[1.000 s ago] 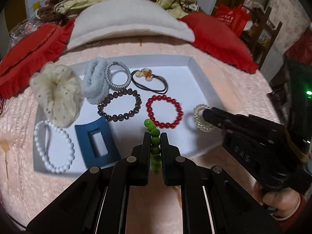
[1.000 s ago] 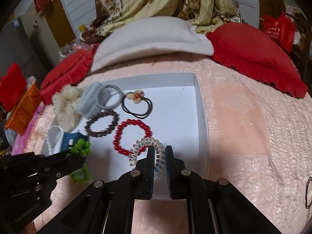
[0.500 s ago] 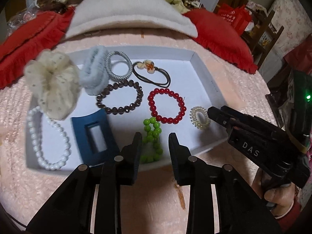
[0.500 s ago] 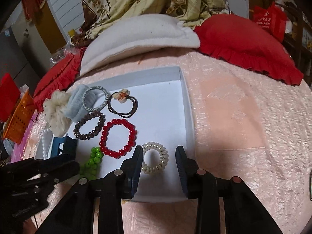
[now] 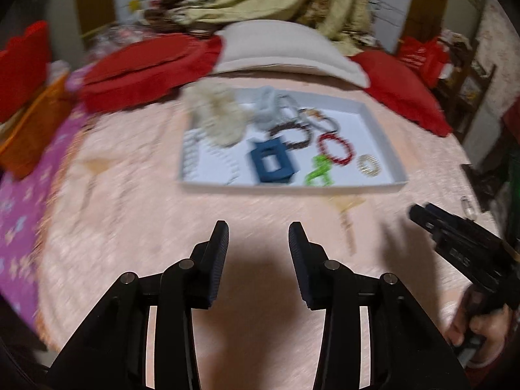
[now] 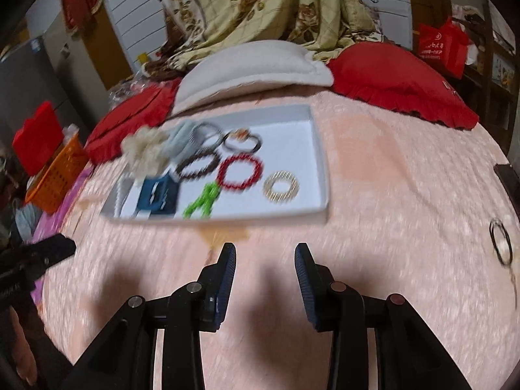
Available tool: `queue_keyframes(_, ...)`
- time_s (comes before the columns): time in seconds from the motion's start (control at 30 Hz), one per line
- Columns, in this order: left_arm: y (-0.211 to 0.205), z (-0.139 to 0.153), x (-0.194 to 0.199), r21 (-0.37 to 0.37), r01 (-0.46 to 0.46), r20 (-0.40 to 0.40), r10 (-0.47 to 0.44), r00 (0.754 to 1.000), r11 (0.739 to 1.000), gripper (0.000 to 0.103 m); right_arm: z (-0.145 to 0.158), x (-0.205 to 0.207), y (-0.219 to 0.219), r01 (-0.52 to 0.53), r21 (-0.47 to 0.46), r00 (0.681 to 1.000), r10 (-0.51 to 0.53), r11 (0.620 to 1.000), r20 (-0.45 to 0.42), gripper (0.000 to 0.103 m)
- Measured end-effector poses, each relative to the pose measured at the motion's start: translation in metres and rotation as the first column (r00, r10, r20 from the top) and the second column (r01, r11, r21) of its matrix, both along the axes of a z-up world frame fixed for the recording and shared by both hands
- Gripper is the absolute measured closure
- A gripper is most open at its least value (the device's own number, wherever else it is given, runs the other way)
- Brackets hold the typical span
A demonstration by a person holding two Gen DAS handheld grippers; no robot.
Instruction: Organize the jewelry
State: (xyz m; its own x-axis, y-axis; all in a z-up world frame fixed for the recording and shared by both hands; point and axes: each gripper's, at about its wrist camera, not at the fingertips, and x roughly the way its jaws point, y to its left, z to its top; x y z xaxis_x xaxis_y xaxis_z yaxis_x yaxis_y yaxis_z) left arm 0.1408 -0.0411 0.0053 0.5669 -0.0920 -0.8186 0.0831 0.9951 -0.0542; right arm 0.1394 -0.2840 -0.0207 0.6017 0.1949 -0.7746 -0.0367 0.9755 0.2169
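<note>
A white tray (image 5: 292, 188) (image 6: 276, 218) lies on the pink bedspread, blurred by motion. Inside it lie a green bead bracelet (image 5: 318, 172) (image 6: 201, 203) and a clear spiral hair tie (image 5: 368, 165) (image 6: 281, 186) near the front wall. A red bead bracelet (image 6: 223, 173), a blue clip (image 5: 282, 162), a cream scrunchie (image 5: 217, 120) and several other bands also lie there. My left gripper (image 5: 258, 227) hovers over bare bedspread short of the tray, jaws opening, nothing between them. My right gripper (image 6: 266, 248) does the same, jaws opening and empty.
A white pillow (image 6: 253, 65) and red cushions (image 6: 399, 81) lie behind the tray. An orange basket (image 6: 55, 175) stands at the left. A black hair tie (image 6: 500, 240) lies on the bedspread at the right. A hand (image 5: 481, 328) holds the right gripper.
Both grippers opened, leaving the green bracelet and the spiral hair tie in the tray. Both then drew back from the tray over the bedspread.
</note>
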Motion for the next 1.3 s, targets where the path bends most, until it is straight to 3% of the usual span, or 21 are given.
queue_keyframes(0.27,0.016,-0.002,-0.049,0.101,-0.094,0.057,0.089,0.994,0.990,0.065,-0.007,-0.054,0.037,-0.034,0.039,0.999,0.035,0.999,-0.037,0.067)
queue_keyframes(0.57,0.022,0.030,-0.089,0.091,-0.129,0.164,0.113,0.980,0.987,0.065,0.003,-0.089,0.070,-0.080,0.035,0.996,0.081,0.996,-0.043,0.067)
queue_keyframes(0.67,0.023,0.043,-0.102,0.089,-0.137,0.210,0.115,0.971,0.987,0.063,0.012,-0.098,0.075,-0.079,0.025,0.997,0.079,0.997,-0.017,0.067)
queue_keyframes(0.77,0.025,0.056,-0.114,0.076,-0.145,0.253,0.122,0.960,0.986,0.052,0.026,-0.110,0.078,-0.075,0.000,0.997,0.075,0.997,0.025,0.067)
queue_keyframes(0.93,0.022,0.070,-0.129,0.078,-0.147,0.300,0.117,0.947,0.986,0.052,0.046,-0.128,0.084,-0.085,-0.054,0.990,0.090,0.995,0.109,0.062)
queue_keyframes(1.3,0.014,0.071,-0.124,0.079,-0.122,0.280,0.095,0.955,0.989,0.051,0.055,-0.124,0.072,-0.042,-0.060,0.988,0.050,0.997,0.143,0.062)
